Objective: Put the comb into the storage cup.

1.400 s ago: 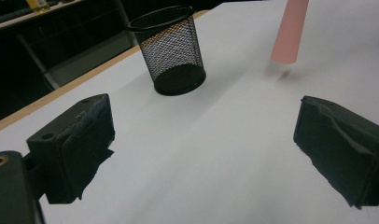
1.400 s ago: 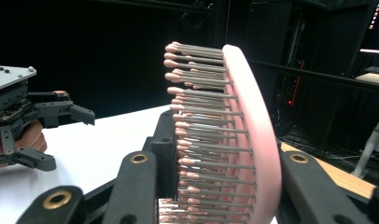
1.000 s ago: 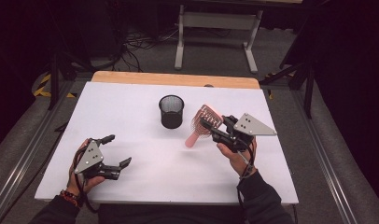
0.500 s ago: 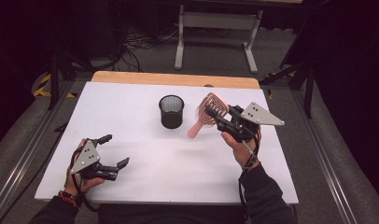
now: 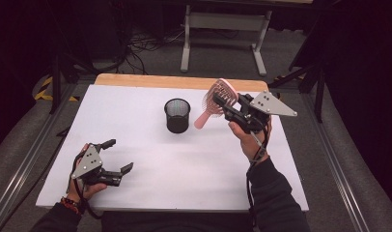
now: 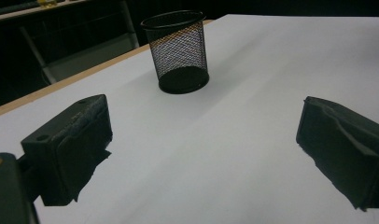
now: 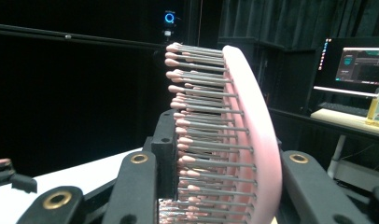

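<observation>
A pink hairbrush (image 5: 214, 99) hangs in the air to the right of the black mesh cup (image 5: 177, 115), its handle slanting down toward the cup. My right gripper (image 5: 224, 102) is shut on the brush's head, seen close up as pink-tipped bristles and a pink back (image 7: 234, 135) between the jaws. My left gripper (image 5: 118, 155) rests near the table's front left, jaws open with nothing between them. From the left gripper view the mesh cup (image 6: 177, 51) stands upright ahead on the white surface.
The white tabletop (image 5: 136, 104) has a wooden strip (image 5: 175, 82) along its far edge. Beyond it stand a grey metal stand (image 5: 223, 29) and cables on the floor. A lit monitor (image 7: 360, 60) shows in the dark background.
My right gripper has lifted the hairbrush off the table and carried it up and a little to the right. The left gripper has stayed put.
</observation>
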A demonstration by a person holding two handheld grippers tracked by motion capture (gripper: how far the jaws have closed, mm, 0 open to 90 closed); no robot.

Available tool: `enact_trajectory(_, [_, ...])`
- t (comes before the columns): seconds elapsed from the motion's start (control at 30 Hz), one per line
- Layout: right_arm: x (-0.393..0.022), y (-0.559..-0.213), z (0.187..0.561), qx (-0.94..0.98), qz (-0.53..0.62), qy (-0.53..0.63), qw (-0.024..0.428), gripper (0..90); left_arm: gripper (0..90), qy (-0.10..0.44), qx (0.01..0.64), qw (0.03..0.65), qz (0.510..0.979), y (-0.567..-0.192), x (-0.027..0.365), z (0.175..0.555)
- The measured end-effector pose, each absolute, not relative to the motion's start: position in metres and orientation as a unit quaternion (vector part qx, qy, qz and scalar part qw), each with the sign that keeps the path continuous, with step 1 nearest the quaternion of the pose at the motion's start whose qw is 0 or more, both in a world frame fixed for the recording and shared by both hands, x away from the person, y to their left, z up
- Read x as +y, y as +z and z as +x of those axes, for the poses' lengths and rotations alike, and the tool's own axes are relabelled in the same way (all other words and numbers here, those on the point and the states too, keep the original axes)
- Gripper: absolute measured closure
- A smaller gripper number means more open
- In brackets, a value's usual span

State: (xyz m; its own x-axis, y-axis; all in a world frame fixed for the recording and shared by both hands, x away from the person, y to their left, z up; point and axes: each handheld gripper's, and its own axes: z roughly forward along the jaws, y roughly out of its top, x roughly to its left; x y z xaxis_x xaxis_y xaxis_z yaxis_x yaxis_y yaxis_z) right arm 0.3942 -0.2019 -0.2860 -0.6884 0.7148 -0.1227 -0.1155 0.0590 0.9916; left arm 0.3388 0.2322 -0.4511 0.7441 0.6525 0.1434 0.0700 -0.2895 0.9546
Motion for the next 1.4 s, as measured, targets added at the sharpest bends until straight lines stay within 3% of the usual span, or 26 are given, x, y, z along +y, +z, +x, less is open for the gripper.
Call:
enact_trajectory(0.97, [-0.17, -0.263, 0.438, 0.635, 0.243, 0.648, 0.342, 63.4, 5.4, 0.267, 0.241, 0.551, 0.753, -0.451, 0.233, 0.339])
enact_trajectory(1.4, [-0.149, -0.269, 0.461, 0.639, 0.247, 0.647, 0.336, 63.4, 5.4, 0.262, 0.241, 0.553, 0.753, -0.452, 0.233, 0.34])
